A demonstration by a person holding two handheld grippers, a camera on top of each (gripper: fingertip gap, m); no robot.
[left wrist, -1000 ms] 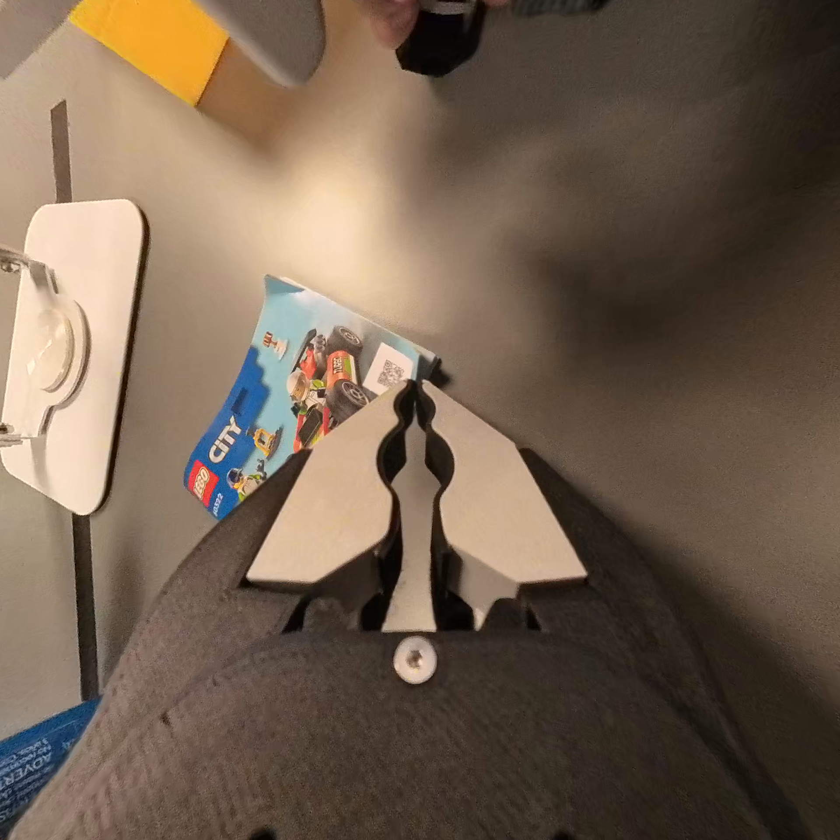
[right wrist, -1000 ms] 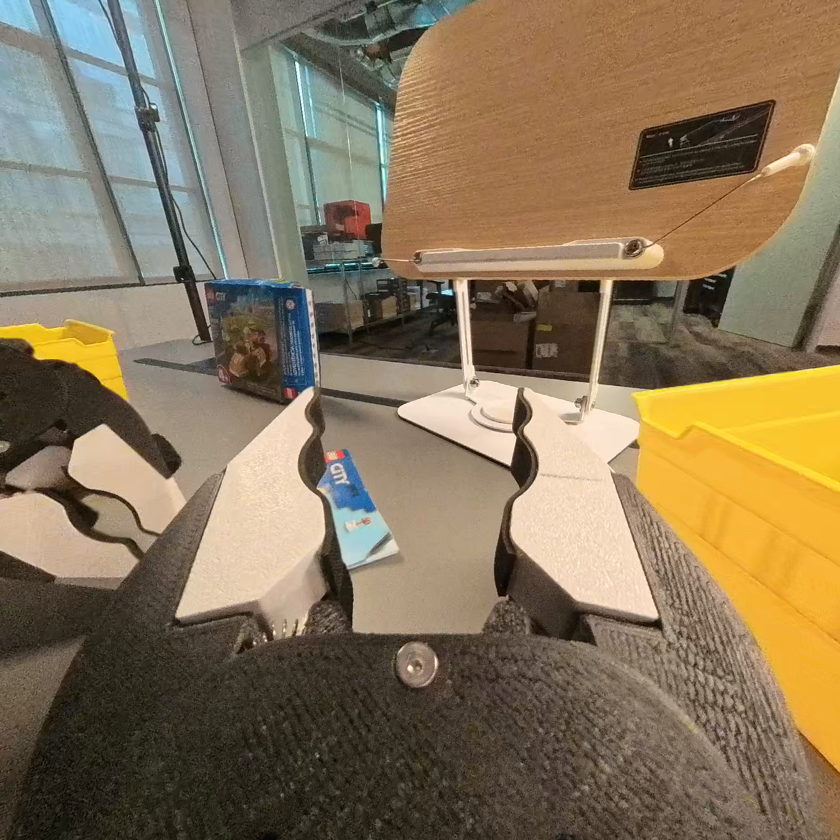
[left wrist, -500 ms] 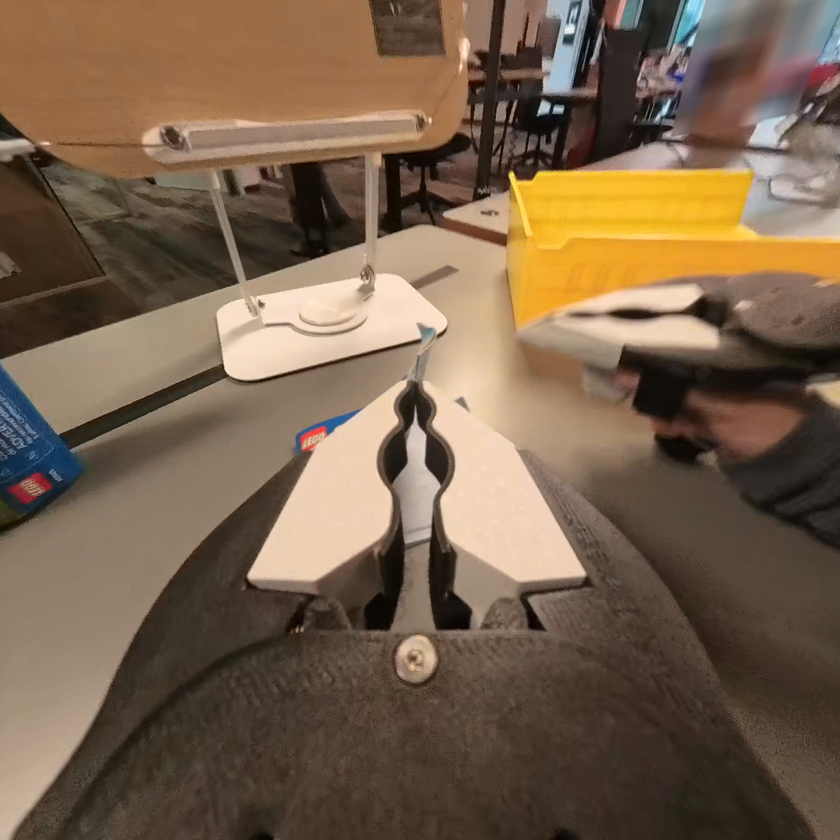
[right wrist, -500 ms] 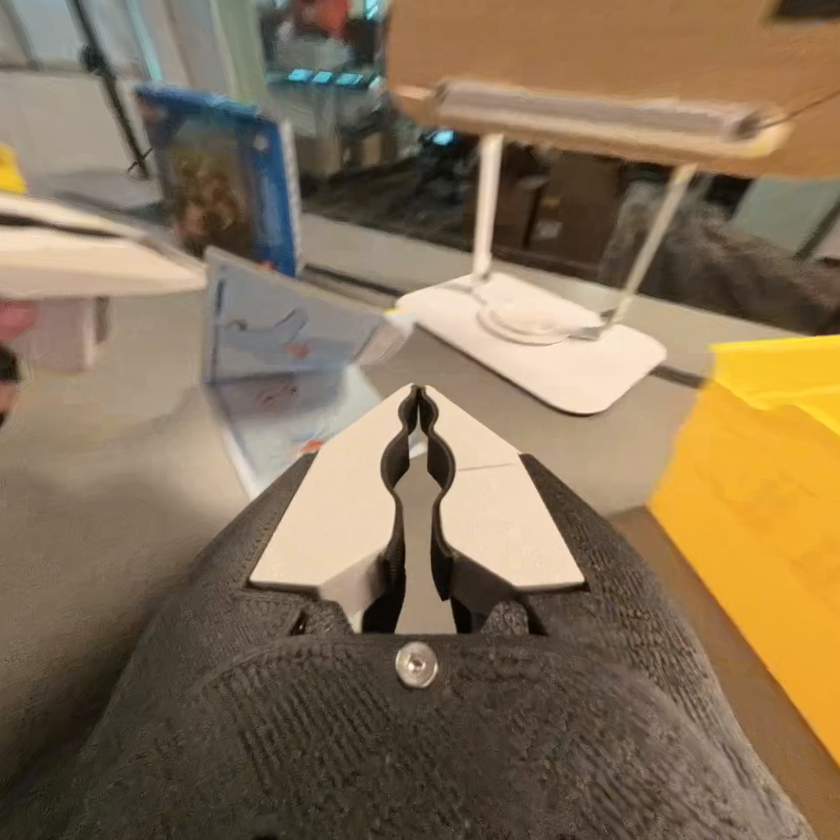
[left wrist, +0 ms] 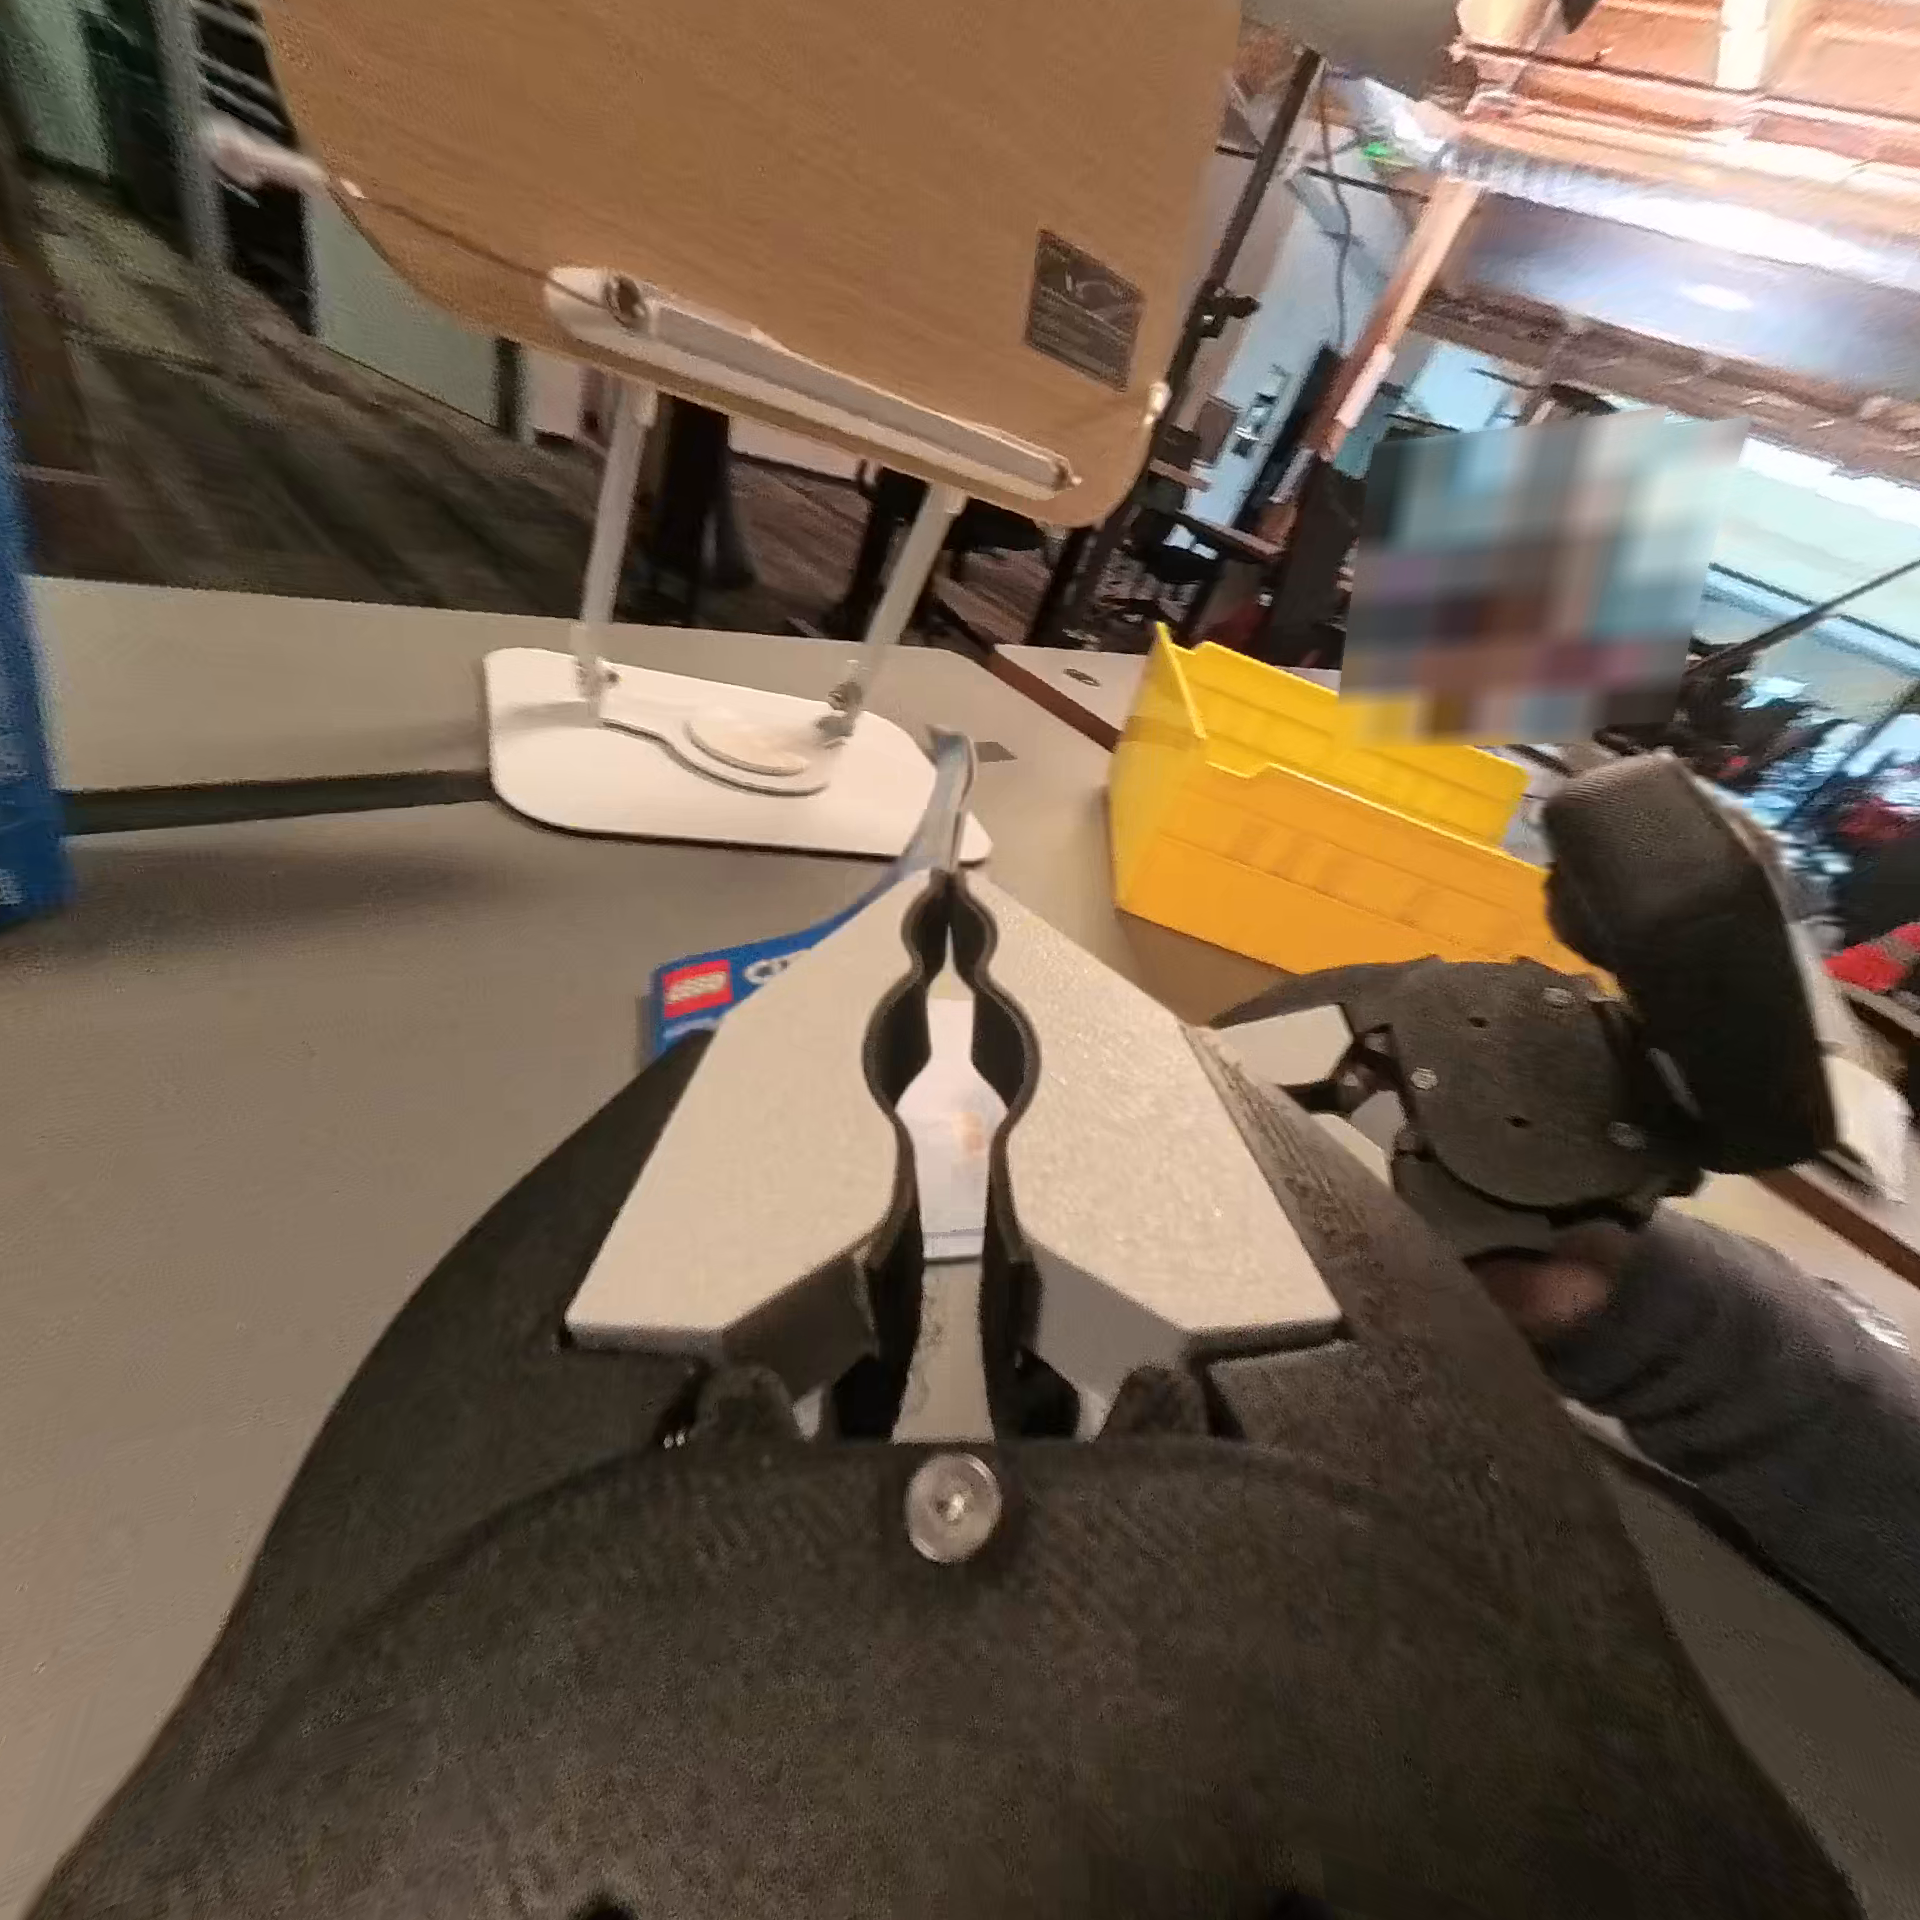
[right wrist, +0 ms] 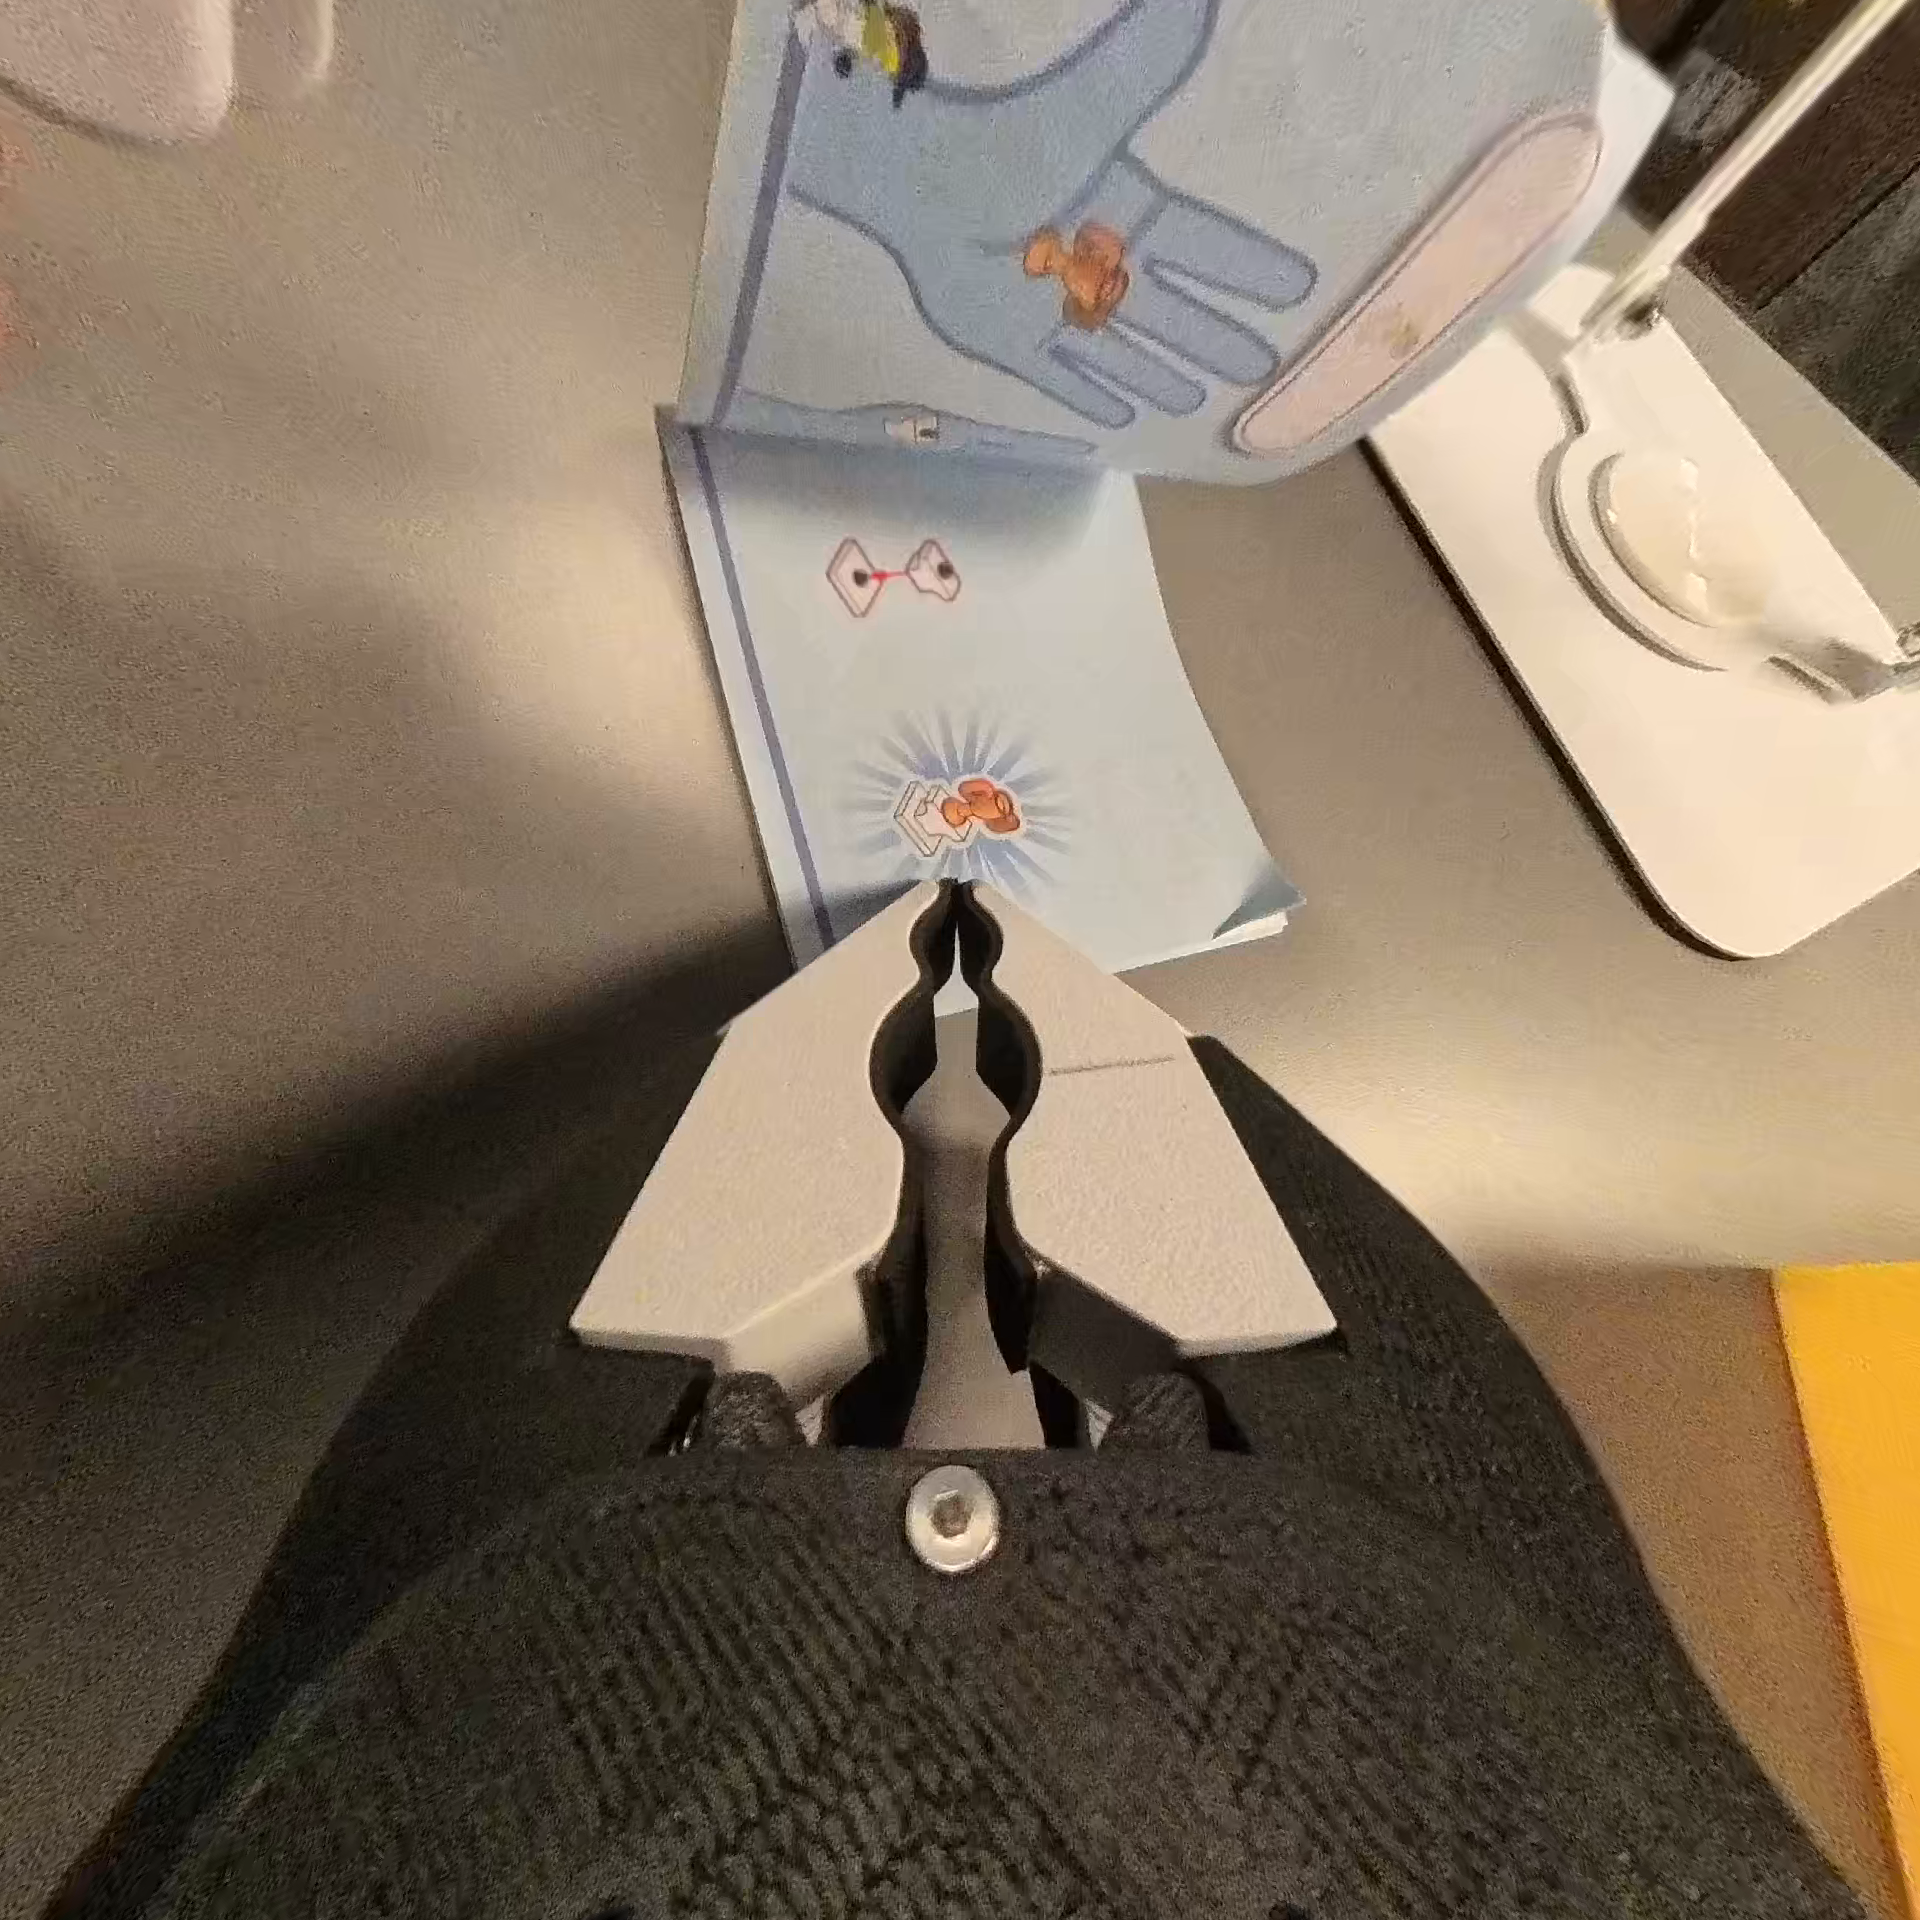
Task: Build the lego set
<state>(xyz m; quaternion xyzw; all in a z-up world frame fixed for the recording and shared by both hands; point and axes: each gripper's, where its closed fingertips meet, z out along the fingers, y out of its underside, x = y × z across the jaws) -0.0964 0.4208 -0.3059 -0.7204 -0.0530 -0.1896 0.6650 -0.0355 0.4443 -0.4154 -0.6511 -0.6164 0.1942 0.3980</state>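
The instruction booklet [left wrist: 717, 987] lies on the grey table, partly open. My left gripper [left wrist: 948, 883] is shut on its cover page, whose thin edge [left wrist: 945, 810] rises from between the tips. In the right wrist view the lifted cover [right wrist: 1091, 208] stands above the open light-blue inner page [right wrist: 966, 675]. My right gripper [right wrist: 954, 888] is shut and empty, with its tips at the near edge of that inner page. It also shows in the left wrist view [left wrist: 1558, 1049], to the right of the booklet.
A book stand with a wooden board [left wrist: 779, 208] and a white base [left wrist: 707, 769] [right wrist: 1714, 675] stands just behind the booklet. A yellow bin [left wrist: 1299, 831] [right wrist: 1860, 1558] sits to the right. A blue box [left wrist: 21, 623] is at the far left. The grippers' ends are close to 12 cm from one another.
My left gripper has lifted the booklet's cover from flat to upright. My right gripper has shut and tipped down over the open inner page.
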